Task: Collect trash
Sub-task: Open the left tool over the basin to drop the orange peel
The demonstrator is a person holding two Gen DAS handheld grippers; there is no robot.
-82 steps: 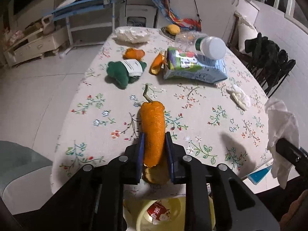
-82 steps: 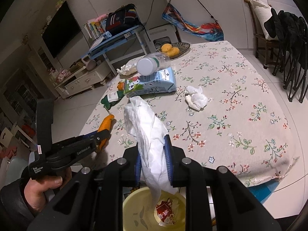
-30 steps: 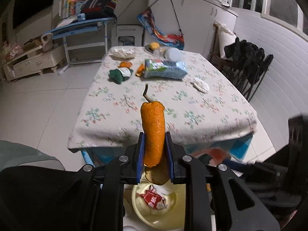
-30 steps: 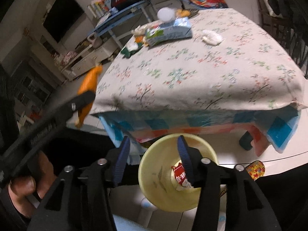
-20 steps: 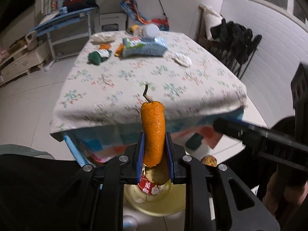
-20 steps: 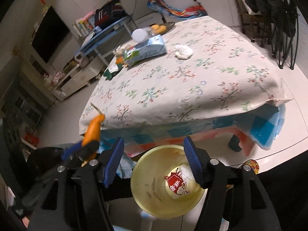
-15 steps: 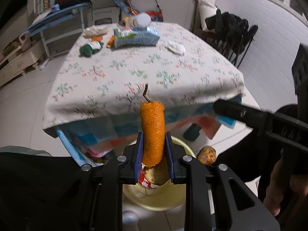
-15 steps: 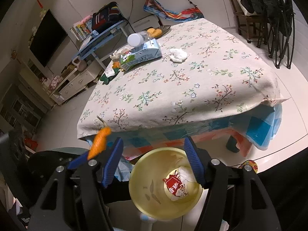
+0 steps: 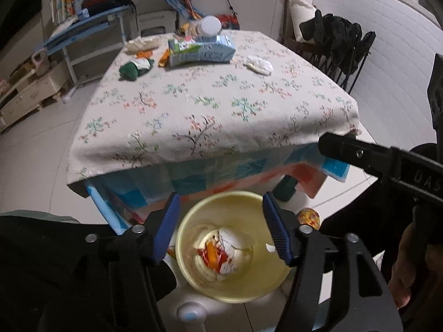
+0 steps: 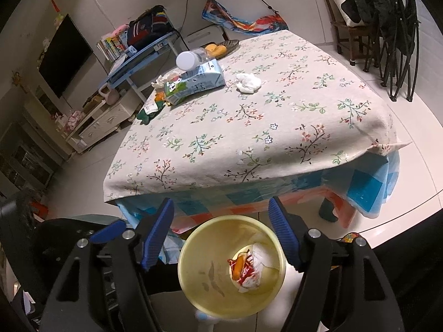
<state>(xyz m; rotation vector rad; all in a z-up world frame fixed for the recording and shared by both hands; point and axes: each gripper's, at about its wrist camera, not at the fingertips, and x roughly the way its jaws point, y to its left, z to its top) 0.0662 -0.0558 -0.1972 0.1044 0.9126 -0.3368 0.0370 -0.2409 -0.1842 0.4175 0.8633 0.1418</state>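
Hovering over the yellow bin (image 9: 235, 282), left gripper (image 9: 221, 227) jaws just opening, nothing between; orange peel (image 9: 211, 254) lying inside at six o'clock among white tissue (image 9: 231, 242); right gripper (image 10: 221, 232) spread, empty.

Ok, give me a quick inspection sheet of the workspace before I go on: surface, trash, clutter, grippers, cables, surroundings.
Surface: table under floral cloth.
Job's things: yellow bin on the floor holds orange peel, wrappers and tissue; crumpled tissue lies on the table.
Clutter: tissue pack, bottle, green toy, fruit plate.
Grippers: left gripper just opened, empty; right gripper open, empty.
Cables: black cable on back wall.
Surroundings: folding chairs, TV.
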